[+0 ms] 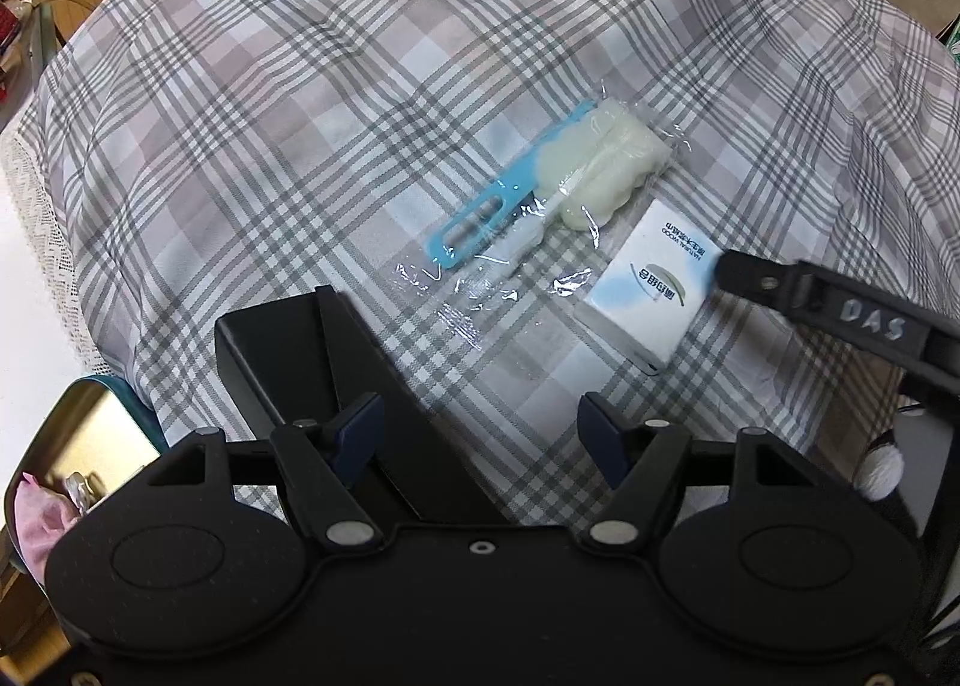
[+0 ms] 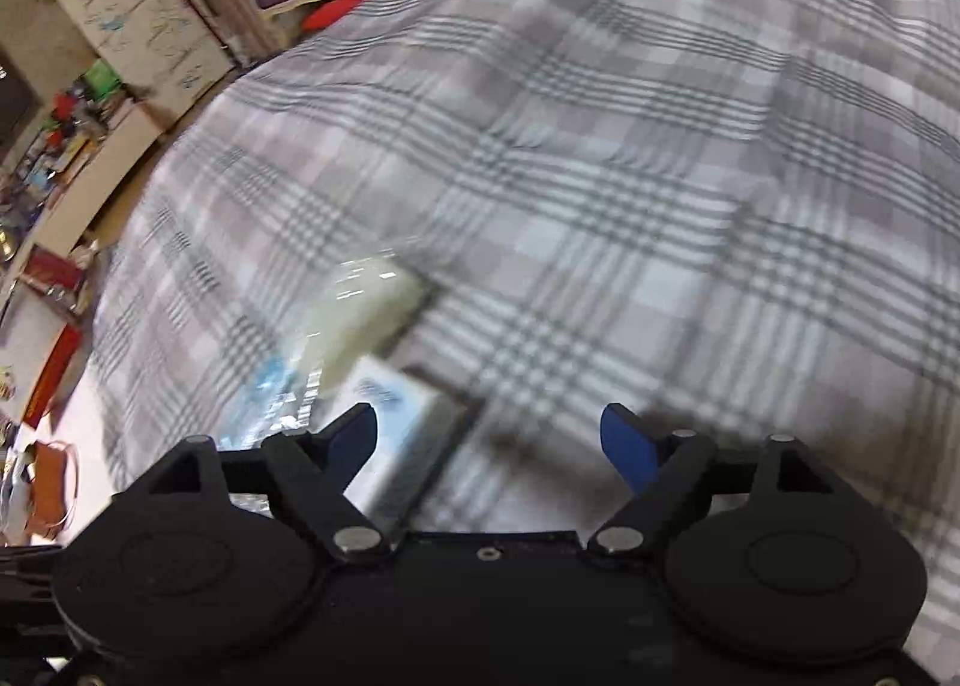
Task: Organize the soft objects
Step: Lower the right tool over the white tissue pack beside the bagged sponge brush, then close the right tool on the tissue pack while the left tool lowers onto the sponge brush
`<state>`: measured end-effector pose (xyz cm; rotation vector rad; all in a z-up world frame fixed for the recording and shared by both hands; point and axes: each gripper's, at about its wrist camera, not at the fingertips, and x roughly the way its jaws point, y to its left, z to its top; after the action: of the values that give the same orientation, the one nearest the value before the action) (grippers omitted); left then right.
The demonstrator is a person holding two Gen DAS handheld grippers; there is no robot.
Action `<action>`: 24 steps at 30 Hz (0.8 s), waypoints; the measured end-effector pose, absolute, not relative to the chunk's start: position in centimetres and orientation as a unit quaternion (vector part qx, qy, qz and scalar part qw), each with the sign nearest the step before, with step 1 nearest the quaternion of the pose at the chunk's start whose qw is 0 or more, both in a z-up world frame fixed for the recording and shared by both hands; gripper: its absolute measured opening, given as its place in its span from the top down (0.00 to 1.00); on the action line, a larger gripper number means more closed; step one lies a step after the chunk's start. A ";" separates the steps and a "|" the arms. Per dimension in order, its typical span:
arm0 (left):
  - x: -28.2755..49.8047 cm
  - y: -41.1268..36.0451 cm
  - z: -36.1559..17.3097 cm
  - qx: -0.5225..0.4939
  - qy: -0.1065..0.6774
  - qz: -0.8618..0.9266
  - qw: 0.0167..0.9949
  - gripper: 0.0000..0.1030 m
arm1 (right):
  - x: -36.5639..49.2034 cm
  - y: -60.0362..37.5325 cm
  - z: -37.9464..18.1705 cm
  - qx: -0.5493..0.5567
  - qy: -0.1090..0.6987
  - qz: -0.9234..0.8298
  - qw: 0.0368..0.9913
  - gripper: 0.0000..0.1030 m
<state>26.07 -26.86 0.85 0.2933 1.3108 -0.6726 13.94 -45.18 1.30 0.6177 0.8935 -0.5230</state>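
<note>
Sponge brush (image 1: pixel 591 161) in clear wrapper (image 1: pixel 480 290)

- On the bedspread (image 1: pixel 312 86), near its middle, lies a sponge brush in a plastic wrapper (image 1: pixel 540 182).
- A tissue pack (image 1: pixel 651 290) lies just right of the wrapper, toward the near edge.
- A gripper finger (image 1: pixel 774 281) reaches in from the right and meets the pack's right edge.
- A box (image 1: pixel 270 362) sits at the near edge, left of the pack.

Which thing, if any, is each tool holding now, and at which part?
Nothing is held. The left tool is open over the checked cloth. The right tool is open too, and the tissue pack lies free on the cloth.
</note>
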 end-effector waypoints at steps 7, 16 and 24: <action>26.2 -26.3 1.2 0.128 0.590 -0.290 0.743 0.35 | 17.3 -41.9 0.6 0.260 0.424 -0.226 0.838 0.12; 26.5 -25.9 1.3 0.126 0.591 -0.288 0.743 0.35 | 19.0 -41.1 -1.5 0.232 0.468 -0.262 0.811 0.12; 26.4 -26.1 1.1 0.132 0.593 -0.296 0.737 0.35 | 16.2 -44.9 -1.3 0.278 0.474 -0.302 0.779 0.12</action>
<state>26.40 -26.13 1.12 0.2903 1.3024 -0.6492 16.24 -44.92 -1.31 0.6012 1.0250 -0.6538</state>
